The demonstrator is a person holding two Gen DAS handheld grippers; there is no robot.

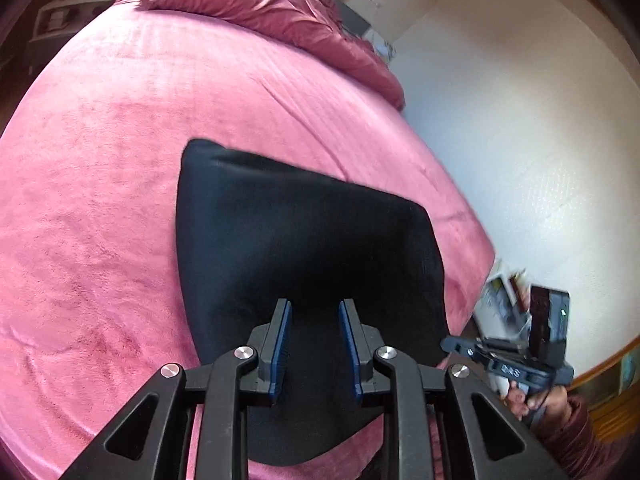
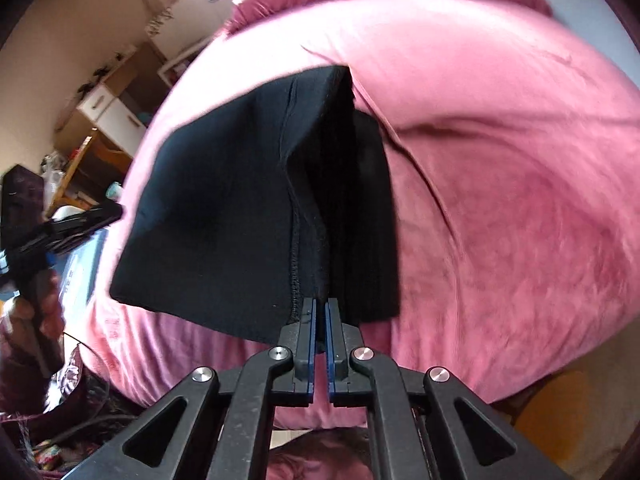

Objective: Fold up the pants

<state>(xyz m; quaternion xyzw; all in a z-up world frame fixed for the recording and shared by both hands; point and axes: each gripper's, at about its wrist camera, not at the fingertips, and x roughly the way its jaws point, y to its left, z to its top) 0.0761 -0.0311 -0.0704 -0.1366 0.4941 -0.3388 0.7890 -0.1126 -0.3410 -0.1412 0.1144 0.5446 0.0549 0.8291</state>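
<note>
Soft daylight fills both fisheye views, brightest on the white wall (image 1: pixel 520 140); edges bend and darken into black corners (heavy vignette), with motion blur smearing the right view.

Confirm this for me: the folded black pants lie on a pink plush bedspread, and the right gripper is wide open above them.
Not quite. The folded black pants do lie on the pink plush bedspread, but the right gripper is not wide open: in the right wrist view its jaws stand nearly together, pinched on the near edge of the fabric.

Both wrist views downward, close over pants (image 1: pixel 304 240).
</note>
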